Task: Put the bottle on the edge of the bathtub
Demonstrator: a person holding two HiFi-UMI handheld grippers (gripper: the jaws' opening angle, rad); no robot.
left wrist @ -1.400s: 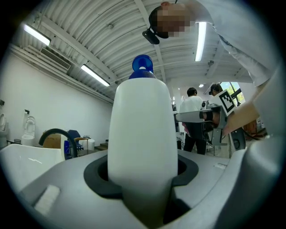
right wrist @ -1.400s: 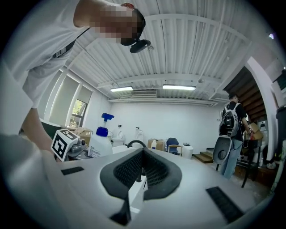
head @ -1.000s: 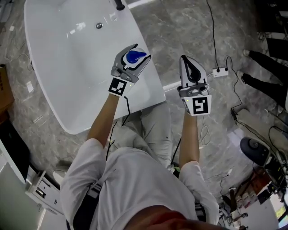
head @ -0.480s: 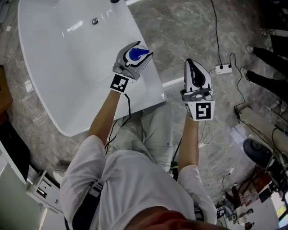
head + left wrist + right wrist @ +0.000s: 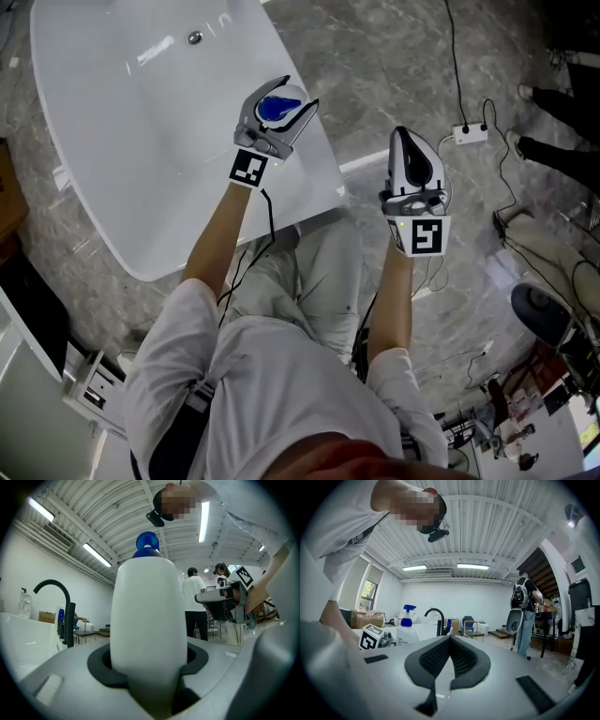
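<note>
Head view: 1 bottle [image 5: 273, 110] is sitting in the L gripper [image 5: 281, 101], seen from above w/ its blue cap facing the camera, so its long axis is running vertical. It's hanging over the near rim of the white bathtub [image 5: 314, 192], at the tub's right edge; can't tell if the base is touching the rim. 1 drain [image 5: 194, 37] is showing in the tub floor. The R gripper [image 5: 410, 137] is hovering off to the right over the grey floor, well apart from the tub, carrying nothing. 2 grippers total, each w/ 1 marker cube. A power strip [image 5: 472, 134] is lying on the floor beyond it.

L gripper view: the tongs are pinching the bottle's white body [image 5: 147, 616] low down, one pad on each side. The bottle is standing upright, blue pump head [image 5: 147, 543] on top. 1 black faucet [image 5: 62, 609] is rising at left. The R gripper [image 5: 229, 601] is showing at right, w/ 2 people [image 5: 191, 597] standing in the bkgd.

R gripper view: the R tongs [image 5: 450, 656] are pressed together, nothing between them. At left the same bottle [image 5: 407, 626] is standing upright, pump up, beside the L gripper's marker cube [image 5: 370, 637]. The black faucet [image 5: 437, 619] is curving just behind. 1 person w/ a backpack [image 5: 524, 609] is standing at right.
</note>
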